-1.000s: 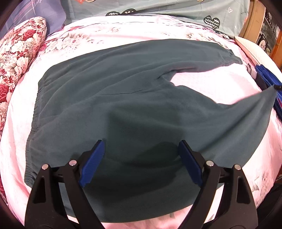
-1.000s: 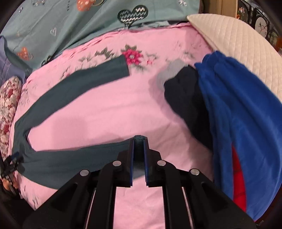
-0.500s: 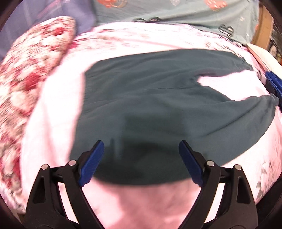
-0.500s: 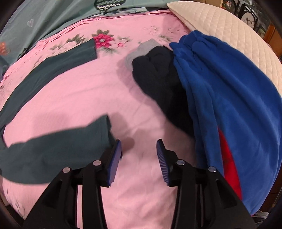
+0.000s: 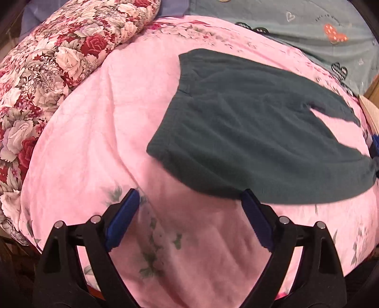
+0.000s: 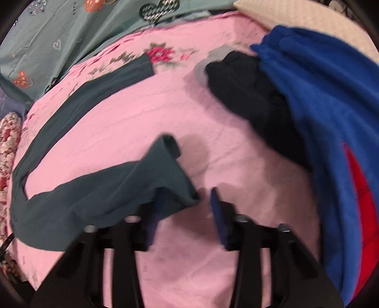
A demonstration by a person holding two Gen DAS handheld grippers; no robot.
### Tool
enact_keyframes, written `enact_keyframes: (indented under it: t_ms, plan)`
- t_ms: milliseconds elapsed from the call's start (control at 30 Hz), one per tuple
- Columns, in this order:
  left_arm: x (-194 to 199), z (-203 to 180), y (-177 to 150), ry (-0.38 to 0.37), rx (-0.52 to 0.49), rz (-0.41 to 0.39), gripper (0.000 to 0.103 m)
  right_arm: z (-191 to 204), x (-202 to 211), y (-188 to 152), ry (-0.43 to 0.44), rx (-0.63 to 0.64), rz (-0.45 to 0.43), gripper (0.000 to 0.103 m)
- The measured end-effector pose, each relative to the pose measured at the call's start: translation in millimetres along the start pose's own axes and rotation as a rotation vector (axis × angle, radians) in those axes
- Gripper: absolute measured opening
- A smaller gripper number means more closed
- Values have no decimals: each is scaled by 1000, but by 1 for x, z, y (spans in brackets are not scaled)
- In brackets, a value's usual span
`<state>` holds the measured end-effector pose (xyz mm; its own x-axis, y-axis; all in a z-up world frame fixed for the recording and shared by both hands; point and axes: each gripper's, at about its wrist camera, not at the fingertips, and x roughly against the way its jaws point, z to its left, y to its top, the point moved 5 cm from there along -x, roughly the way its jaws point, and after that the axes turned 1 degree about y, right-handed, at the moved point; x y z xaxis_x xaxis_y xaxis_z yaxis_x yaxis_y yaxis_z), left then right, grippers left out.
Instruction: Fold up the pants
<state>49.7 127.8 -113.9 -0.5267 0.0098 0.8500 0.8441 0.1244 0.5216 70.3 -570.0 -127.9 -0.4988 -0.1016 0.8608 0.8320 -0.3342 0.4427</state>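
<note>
**Two open grippers, one pair of pants on the bed**

One pair of dark teal pants [image 5: 248, 132] lies spread on a pink floral bedspread [image 5: 99, 132]. In the left wrist view the elastic waistband sits at the pants' left end, and the two legs run off to the right, parting in a narrow V where pink shows between them. In the right wrist view both legs are visible: the far leg [image 6: 94, 92] stretches flat toward the head of the bed, while the near leg [image 6: 113, 189] ends in a rumpled, partly turned-over cuff.

The left gripper [image 5: 188, 213] hovers over bare bedspread just short of the pants' near edge, its two blue-padded fingers spread wide with nothing between them; the right-hand pad's tip sits at the fabric's hem. The right gripper [image 6: 184, 208] also has its jaws apart. The near leg's cuff drapes over its left finger, which is blurred, and the right finger [image 6: 219, 218] stands clear of the cloth; nothing is clamped.

One rose-patterned quilt [image 5: 45, 68] lies bunched at the bedspread's left side, and a grey-green sheet with heart prints [image 5: 308, 28] lies beyond it. To the right of the legs sits a pile of three garments: one blue fleece [image 6: 319, 106], one black piece [image 6: 248, 94] beside it, and one red piece [image 6: 362, 196] showing beneath the blue. A cream quilted pillow [image 6: 308, 21] lies behind the pile.
</note>
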Motion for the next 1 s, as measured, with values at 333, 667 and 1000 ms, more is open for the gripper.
enact_keyframes:
  t_ms: [333, 667, 1000]
  plan:
    - [-10, 0, 26, -61, 60, -8, 6, 9, 64, -5, 108, -76, -54, 2]
    - [11, 14, 40, -57, 90, -81, 5, 10, 90, -6, 153, -109, -98, 2]
    - [38, 44, 52, 0, 108, -118, 2, -11, 114, -19, 135, -163, -44, 2]
